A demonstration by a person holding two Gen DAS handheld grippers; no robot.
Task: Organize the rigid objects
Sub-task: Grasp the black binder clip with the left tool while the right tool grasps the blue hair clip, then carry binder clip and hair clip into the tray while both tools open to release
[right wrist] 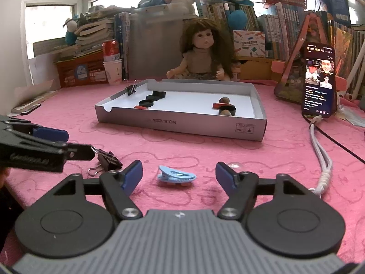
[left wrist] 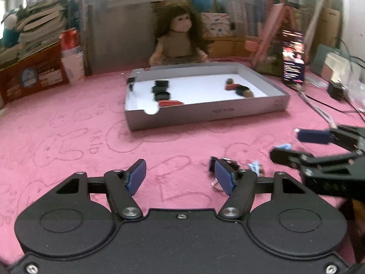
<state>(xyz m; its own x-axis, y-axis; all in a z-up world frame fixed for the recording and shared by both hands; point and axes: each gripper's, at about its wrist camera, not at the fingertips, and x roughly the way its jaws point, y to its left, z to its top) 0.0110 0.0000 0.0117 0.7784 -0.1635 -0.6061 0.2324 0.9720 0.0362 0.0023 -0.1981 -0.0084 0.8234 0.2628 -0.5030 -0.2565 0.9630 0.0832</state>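
Note:
A grey cardboard tray (right wrist: 182,126) (left wrist: 205,114) lies on the pink cloth, holding black round caps (right wrist: 152,97), red pieces and brown stones (right wrist: 224,100), with a black binder clip (right wrist: 131,89) on its left wall. My right gripper (right wrist: 179,174) is open, a light blue hair clip (right wrist: 176,178) lying on the cloth between its fingers. A black binder clip (right wrist: 107,161) lies to the left of it. My left gripper (left wrist: 180,175) is open and empty, with that binder clip (left wrist: 224,164) just beyond its right finger.
A doll (right wrist: 204,52) sits behind the tray. A phone (right wrist: 318,81) stands on a holder at the right, its cord (right wrist: 321,150) trailing over the cloth. A soda can on paper cups (right wrist: 111,64), books and plush toys line the back.

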